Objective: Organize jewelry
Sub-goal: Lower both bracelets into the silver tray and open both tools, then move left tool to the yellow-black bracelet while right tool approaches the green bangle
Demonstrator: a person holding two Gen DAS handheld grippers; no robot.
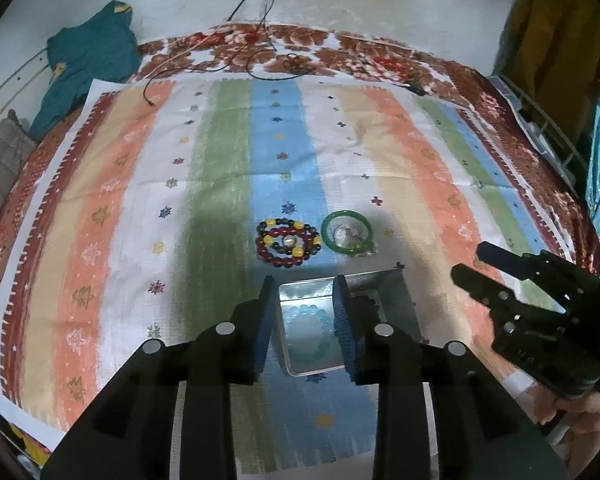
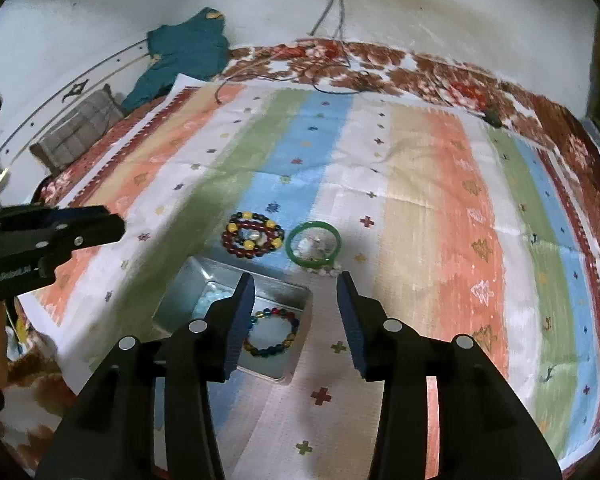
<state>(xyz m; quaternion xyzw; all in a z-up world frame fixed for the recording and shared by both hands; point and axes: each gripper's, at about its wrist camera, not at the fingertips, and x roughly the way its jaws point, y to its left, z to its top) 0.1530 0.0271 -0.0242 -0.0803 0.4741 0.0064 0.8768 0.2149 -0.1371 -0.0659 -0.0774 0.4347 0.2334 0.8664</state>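
Here my left claw hangs over the metal tin, which I take as my landmark; its jaws stand partly apart with nothing between the pads, and the pale blue bead bracelet lies loose in the tin's left part, straight below the gap. My right claw hovers at the tin's right edge, jaws wider apart and empty too; the multicoloured bead bracelet lies in the tin's right part, just under and beside my left finger there, not touched. No earlier view is on hand. Beyond the tin's far wall, on the striped cloth spread over the bed, the dark red and yellow bead bracelets sit coiled around a small pale piece, and just right of them the green bangle rings some clear, pale bits I cannot make out. Both are apart from the tin and ahead of my fingertips.
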